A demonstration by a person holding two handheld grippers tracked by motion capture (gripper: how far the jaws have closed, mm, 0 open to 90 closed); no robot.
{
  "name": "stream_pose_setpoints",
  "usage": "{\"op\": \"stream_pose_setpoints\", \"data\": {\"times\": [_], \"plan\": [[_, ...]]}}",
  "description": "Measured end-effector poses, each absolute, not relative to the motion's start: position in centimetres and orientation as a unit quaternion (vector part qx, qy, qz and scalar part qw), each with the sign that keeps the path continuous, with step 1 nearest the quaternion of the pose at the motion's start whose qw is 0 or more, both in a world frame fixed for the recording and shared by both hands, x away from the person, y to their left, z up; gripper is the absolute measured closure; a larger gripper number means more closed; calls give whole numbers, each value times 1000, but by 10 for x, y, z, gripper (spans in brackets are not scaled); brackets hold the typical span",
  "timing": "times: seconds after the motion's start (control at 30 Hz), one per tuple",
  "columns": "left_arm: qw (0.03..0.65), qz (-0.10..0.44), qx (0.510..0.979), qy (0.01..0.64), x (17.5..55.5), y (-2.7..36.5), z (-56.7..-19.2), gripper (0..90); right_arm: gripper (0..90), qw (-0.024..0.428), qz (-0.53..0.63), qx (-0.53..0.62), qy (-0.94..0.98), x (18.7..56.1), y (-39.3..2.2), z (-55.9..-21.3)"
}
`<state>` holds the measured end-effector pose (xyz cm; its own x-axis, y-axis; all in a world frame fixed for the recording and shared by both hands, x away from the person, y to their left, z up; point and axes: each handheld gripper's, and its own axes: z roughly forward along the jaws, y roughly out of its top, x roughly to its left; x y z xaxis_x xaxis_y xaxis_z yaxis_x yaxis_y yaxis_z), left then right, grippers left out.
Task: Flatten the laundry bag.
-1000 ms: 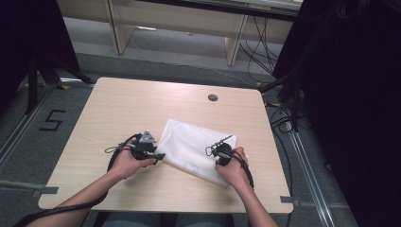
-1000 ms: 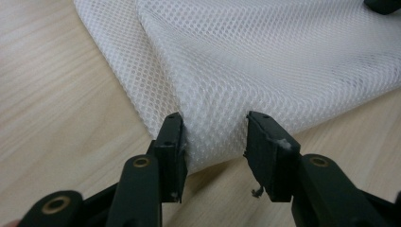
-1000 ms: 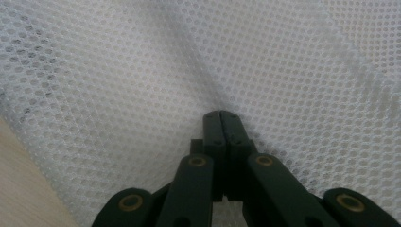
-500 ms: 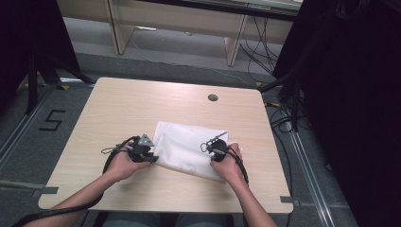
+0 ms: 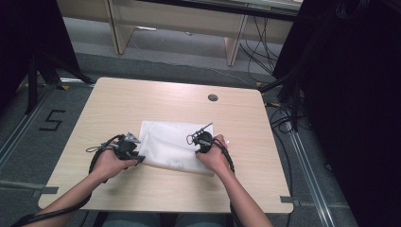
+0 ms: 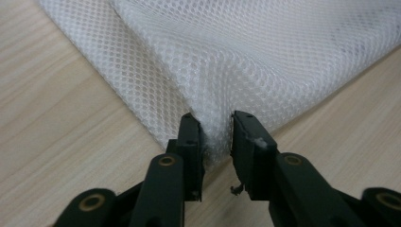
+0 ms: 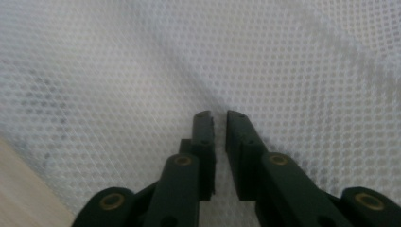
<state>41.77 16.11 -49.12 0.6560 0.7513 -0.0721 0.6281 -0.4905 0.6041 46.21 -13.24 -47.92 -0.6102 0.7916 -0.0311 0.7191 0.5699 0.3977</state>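
— Left claw (image 6: pixel 215 130)?
— Part open, just widened a little; fold of the white mesh cloth (image 6: pixel 265 52) standing up between the jaws, left pad against it, right pad seemingly a hair off. Pinching or released: cannot tell.
— Right claw (image 7: pixel 217 118)?
— Just loosened from a clench. Narrow slit between the jaws, nothing in it, tips low over the mesh.
— And from the high view?
— Cloth (image 5: pixel 170 144) lying as a rough rectangle at the middle of the pale wood-grain tabletop (image 5: pixel 142 101), nearer 6 o'clock. Left claw (image 5: pixel 137 158) at the cloth's 8 o'clock corner, right claw (image 5: pixel 201 139) on top toward 3 o'clock.
— Up close?
— Fine honeycomb netting, layered, soft ridge at the left claw; matte black jaws with brass pivots. Blurred over the right claw.
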Motion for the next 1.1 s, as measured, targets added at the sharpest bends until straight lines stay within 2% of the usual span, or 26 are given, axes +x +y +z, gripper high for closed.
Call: {"op": "stream_pose_setpoints", "data": {"times": [0.1, 0.13, 0.2, 0.3, 0.33, 0.53, 0.6, 0.67, 0.7, 0.73, 0.8, 0.87, 0.9, 0.93, 0.97, 1.1], "plan": [[318, 104, 850, 408, 417, 161, -488, 637, 769, 103, 198, 430, 875, 467, -135, -474], [321, 112, 848, 407, 416, 159, -484, 637, 732, 108, 202, 437, 870, 469, -135, -470], [335, 134, 837, 411, 414, 155, -478, 568, 666, 139, 218, 445, 857, 477, -140, -463], [334, 168, 843, 387, 411, 151, -468, 526, 603, 159, 223, 461, 844, 486, -145, -461], [343, 185, 837, 385, 408, 149, -464, 510, 564, 182, 215, 455, 845, 493, -149, -464], [369, 207, 817, 391, 408, 154, -450, 492, 488, 192, 211, 467, 837, 503, -155, -472], [379, 206, 810, 397, 408, 152, -452, 523, 472, 188, 204, 463, 842, 505, -155, -478], [368, 177, 834, 371, 410, 148, -460, 576, 475, 186, 197, 455, 848, 506, -155, -480], [368, 177, 834, 371, 410, 148, -460, 605, 487, 190, 194, 448, 852, 507, -154, -482], [375, 146, 838, 369, 413, 142, -470, 630, 508, 187, 186, 443, 857, 507, -153, -482], [373, 126, 842, 369, 416, 134, -479, 672, 543, 184, 185, 441, 859, 508, -152, -485], [368, 124, 847, 363, 417, 131, -482, 700, 572, 186, 188, 436, 860, 509, -152, -486], [367, 120, 850, 357, 419, 127, -484, 709, 646, 183, 189, 427, 865, 507, -150, -486], [364, 110, 852, 360, 419, 121, -488, 716, 680, 183, 189, 422, 867, 507, -150, -486], [364, 110, 852, 360, 419, 121, -488, 717, 680, 183, 189, 422, 867, 507, -150, -486], [338, 103, 869, 346, 418, 114, -498, 718, 785, 181, 181, 407, 877, 503, -145, -486]]}}
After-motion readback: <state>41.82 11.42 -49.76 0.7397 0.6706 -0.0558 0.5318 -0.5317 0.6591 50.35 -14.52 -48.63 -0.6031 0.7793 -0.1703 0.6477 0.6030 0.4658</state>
